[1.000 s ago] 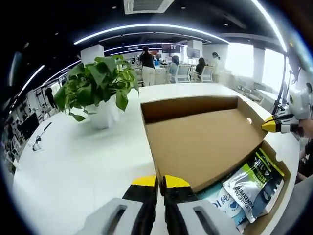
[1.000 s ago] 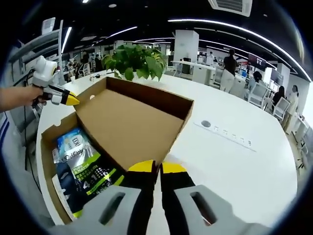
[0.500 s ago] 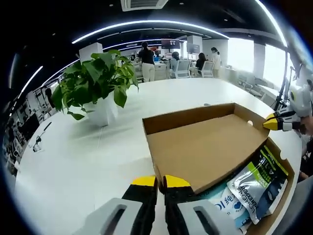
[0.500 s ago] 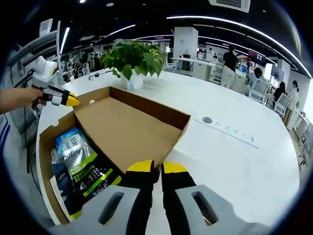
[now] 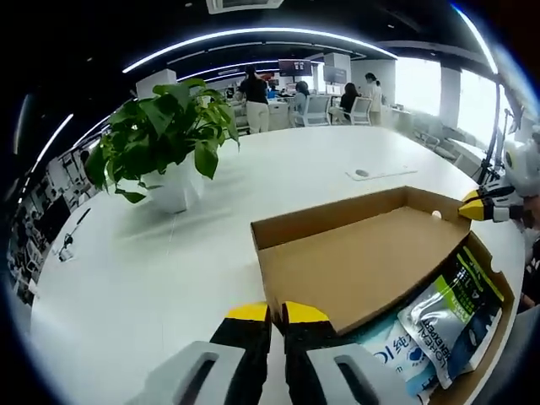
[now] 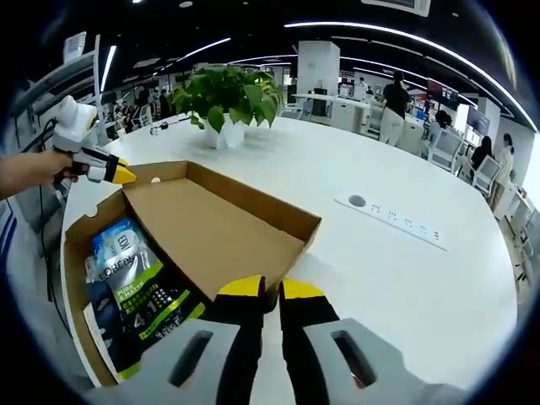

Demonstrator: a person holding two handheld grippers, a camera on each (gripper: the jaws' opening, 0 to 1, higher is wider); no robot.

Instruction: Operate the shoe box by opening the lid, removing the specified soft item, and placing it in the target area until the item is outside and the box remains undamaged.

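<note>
Glossy soft pouches (image 6: 126, 287) lie inside an open brown cardboard shoe box (image 6: 80, 253), left of the right gripper (image 6: 270, 289), whose yellow-tipped jaws pinch the raised lid (image 6: 211, 232). The left gripper (image 5: 270, 314), jaws pressed together, touches the lid's opposite edge.

Right gripper view: dark pouch (image 6: 139, 295) in the shoe box (image 6: 80, 240) carries "L'OREAL" in white letters near its upper end and a large "4:1" on its green-and-black lower part. Light blue pouch (image 6: 118, 246) beneath it shows letters near its top, roughly "EDI", not fully legible.

Left gripper view: dark pouch (image 5: 451, 316) again shows "4:1" along its edge; small print unreadable. Light blue pouch (image 5: 390, 363) bears a large "OI" plus a Chinese character, partly hidden.
</note>
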